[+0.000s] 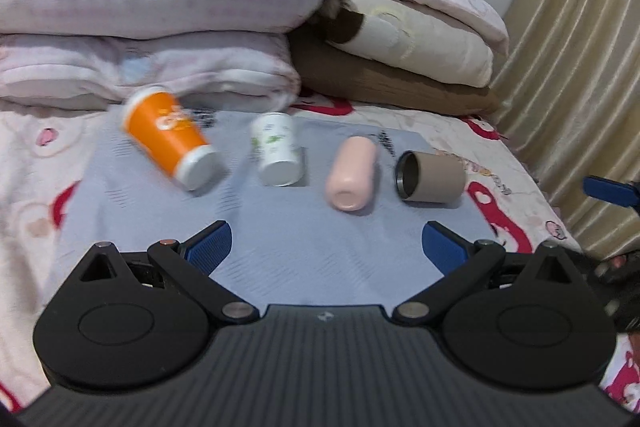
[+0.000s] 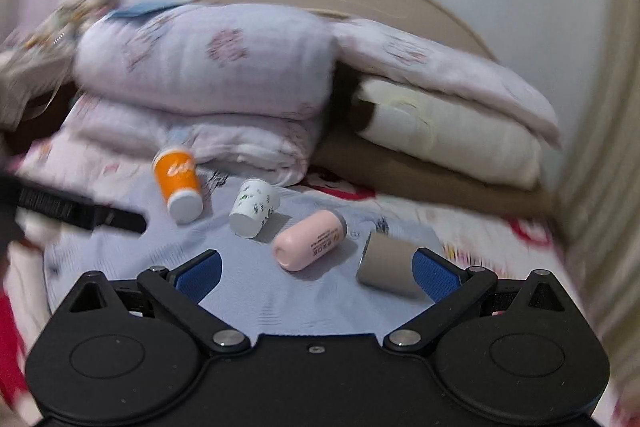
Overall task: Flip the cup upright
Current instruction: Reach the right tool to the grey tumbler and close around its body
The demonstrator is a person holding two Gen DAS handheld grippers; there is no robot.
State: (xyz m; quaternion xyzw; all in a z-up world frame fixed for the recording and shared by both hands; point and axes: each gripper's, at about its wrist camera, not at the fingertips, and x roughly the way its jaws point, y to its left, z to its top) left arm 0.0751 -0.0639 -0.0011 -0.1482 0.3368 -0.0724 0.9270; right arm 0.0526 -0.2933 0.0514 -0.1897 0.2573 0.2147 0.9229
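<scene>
Both wide apart, nothing held: left gripper [image 1: 327, 247], right gripper [image 2: 318, 273].

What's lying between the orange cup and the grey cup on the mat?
Two cups on their sides: the white leaf-print cup, then the pink cup, between the orange cup and the grey cup. Both wrist views show this.

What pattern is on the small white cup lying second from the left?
Green leaf sprigs on white, with a plain white base. The left wrist view shows it sharpest.
</scene>
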